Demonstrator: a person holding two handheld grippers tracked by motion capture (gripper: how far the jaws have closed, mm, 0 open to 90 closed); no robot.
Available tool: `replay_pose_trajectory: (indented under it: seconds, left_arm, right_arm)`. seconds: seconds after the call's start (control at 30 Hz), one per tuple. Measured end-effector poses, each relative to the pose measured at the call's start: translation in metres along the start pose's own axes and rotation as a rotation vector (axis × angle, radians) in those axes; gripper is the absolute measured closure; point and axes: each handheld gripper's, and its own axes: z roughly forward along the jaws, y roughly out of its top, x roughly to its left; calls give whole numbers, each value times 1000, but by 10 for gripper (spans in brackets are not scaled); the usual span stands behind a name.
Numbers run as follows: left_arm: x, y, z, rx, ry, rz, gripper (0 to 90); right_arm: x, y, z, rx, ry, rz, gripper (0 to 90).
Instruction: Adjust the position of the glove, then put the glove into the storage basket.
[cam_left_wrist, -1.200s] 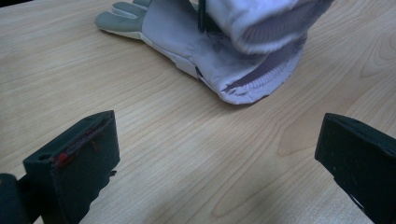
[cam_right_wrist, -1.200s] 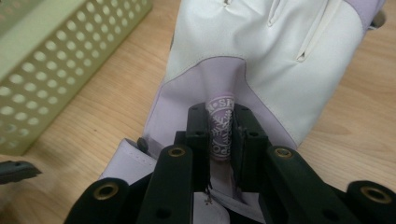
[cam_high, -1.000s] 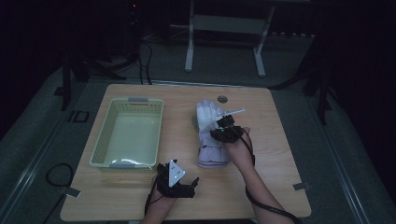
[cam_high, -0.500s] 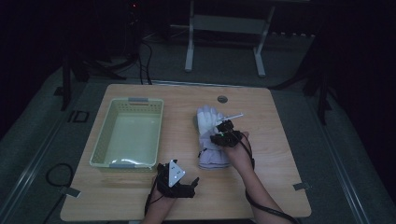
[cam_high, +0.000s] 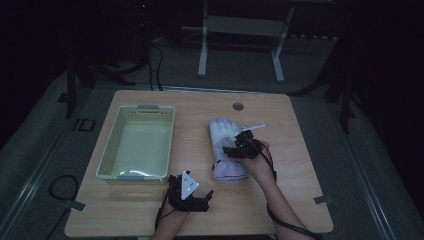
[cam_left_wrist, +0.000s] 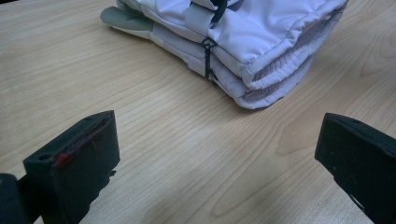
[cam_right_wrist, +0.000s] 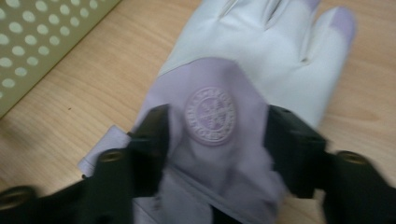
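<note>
Right tool (cam_high: 239, 148) reaching in over the pale gloves (cam_high: 226, 150), jaws either side of the crest patch, squeezing the fabric. Gloves stacked on the table (cam_high: 295, 150), just right of the basket (cam_high: 136, 142). Left tool (cam_high: 192, 196) low near the cuff end, jaws wide, holding nothing.

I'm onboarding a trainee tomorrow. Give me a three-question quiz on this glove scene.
1. True or false: the left claw is open above bare table.
2. The right claw has its jaws: A) around the basket's rim, B) either side of the top glove, C) on the bare table.
3. What sits to the left of the gloves in the high view?

Key: 1 true; 2 B; 3 the pale green basket.
</note>
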Motion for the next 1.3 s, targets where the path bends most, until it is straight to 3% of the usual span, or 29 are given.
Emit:
replay_pose_trajectory:
  seconds: [0.2, 0.37, 0.43, 0.5, 0.6, 0.67, 0.8, 0.9, 0.97, 1.07, 1.13, 1.2, 1.3]
  left_arm:
    - [1, 0, 0, -7, -30, -12, 0]
    - [1, 0, 0, -12, -30, -11, 0]
    - [1, 0, -1, -13, -29, -15, 0]
    - [2, -1, 0, -15, -32, -21, 0]
    - [3, 0, 0, -9, -35, -23, 0]
    - [3, 0, 0, -6, -38, -29, 0]
    - [3, 0, 0, -6, -52, -23, 0]
    - [2, 1, 1, 27, -50, -9, 0]
    - [1, 2, 2, 36, -51, -7, 0]
    - [1, 6, 0, 38, -102, -42, 0]
    - [-2, 11, -2, 34, -120, -31, 0]
    - [-3, 16, -4, 14, -125, -37, 35]
    - [-2, 24, -4, -25, -162, -71, 33]
  right_arm:
    - [-8, -5, -15, -56, 72, -6, 139]
    - [-16, -11, -30, -80, 69, -10, 149]
    - [-17, -13, -35, -100, 46, -46, 177]
    - [-18, -18, -40, -154, -2, -115, 181]
    - [-21, -22, -44, -188, -14, -145, 181]
    - [-24, -26, -48, -193, 2, -137, 177]
    - [-29, -33, -57, -194, -22, -111, 138]
    - [-34, -38, -63, -204, -12, -68, 124]
    - [-36, -41, -67, -220, -5, -80, 104]
    - [-36, -45, -70, -204, 7, -100, 105]
    - [-37, -48, -71, -211, 8, -100, 132]
    - [-39, -49, -73, -239, 8, -104, 167]
    - [-41, -49, -73, -236, 2, -121, 193]
